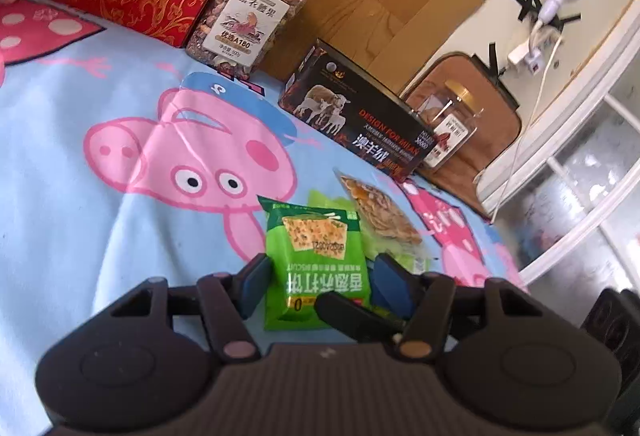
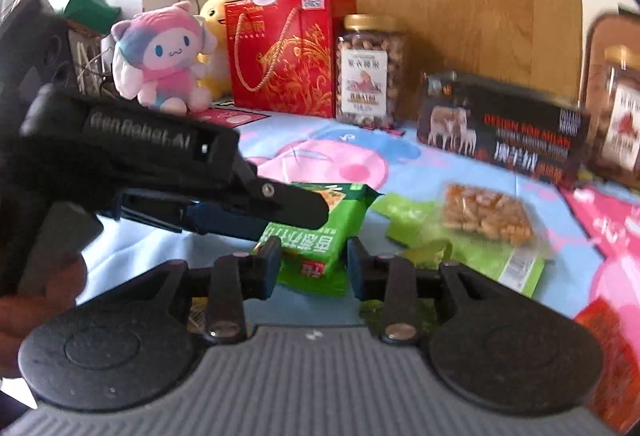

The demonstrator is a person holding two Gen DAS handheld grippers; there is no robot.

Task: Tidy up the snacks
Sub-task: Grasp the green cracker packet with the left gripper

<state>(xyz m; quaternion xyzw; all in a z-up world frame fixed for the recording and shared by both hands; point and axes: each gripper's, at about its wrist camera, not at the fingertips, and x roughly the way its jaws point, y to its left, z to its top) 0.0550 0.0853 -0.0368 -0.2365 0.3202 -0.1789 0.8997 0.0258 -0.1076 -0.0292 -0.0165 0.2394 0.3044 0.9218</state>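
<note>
Jaws: our left gripper (image 1: 318, 278) straddles the cracker pack (image 1: 316, 256), grip unclear; right gripper (image 2: 313, 268) wide; peanut brittle (image 2: 486, 218) unsorted.

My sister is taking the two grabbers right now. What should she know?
Left gripper: its fingers sit on both sides of the green cracker pack; a firm squeeze can't be confirmed.
Right gripper: open, just short of that pack's near end.
The clear peanut-brittle pack lies on green wrappers on the pig-print sheet.
Done: nothing sorted.
Left: both packs.
</note>
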